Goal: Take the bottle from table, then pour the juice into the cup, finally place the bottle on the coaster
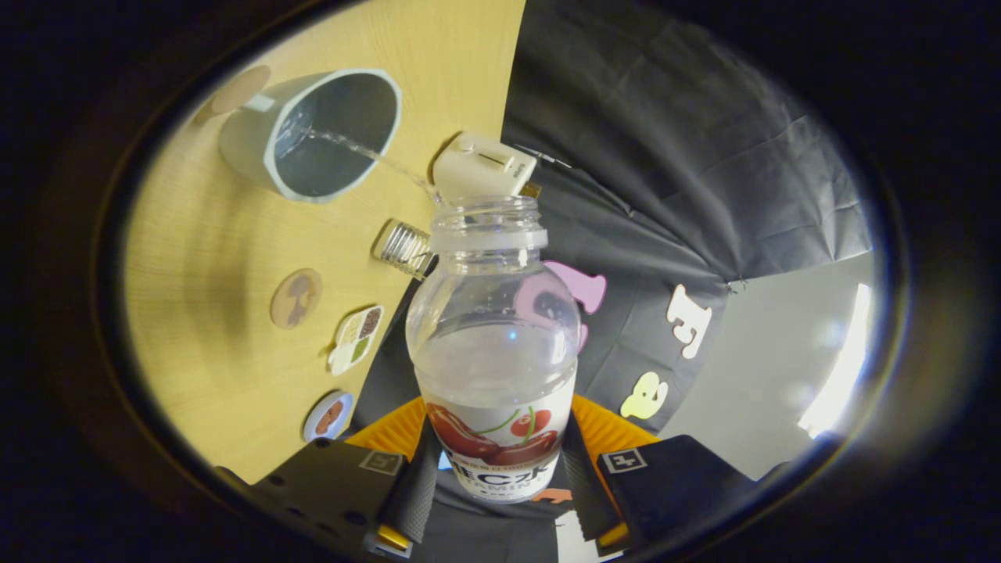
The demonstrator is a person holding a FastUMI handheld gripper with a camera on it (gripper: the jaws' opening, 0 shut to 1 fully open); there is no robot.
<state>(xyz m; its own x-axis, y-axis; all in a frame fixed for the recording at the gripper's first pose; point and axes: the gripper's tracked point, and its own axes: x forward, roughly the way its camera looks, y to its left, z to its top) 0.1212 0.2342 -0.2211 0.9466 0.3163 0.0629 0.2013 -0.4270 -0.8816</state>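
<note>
My gripper [496,469] is shut on a clear plastic bottle [494,344] with a cherry label, both fingers pressing its lower body. The bottle is uncapped and tipped over toward the table, partly full of clear liquid. A thin stream [367,152] runs from its mouth into a grey cup [313,133] with a white rim, which stands on the wooden table [203,258] beyond the bottle. A round brown coaster [296,298] with a dark figure lies on the table nearer the fingers than the cup.
A white boxy device [481,166] and a ribbed clear bottle cap [404,246] lie near the table edge behind the bottle's neck. A small divided dish [356,338] and a round plate [328,417] sit along that edge. Another round brown disc [238,90] lies past the cup.
</note>
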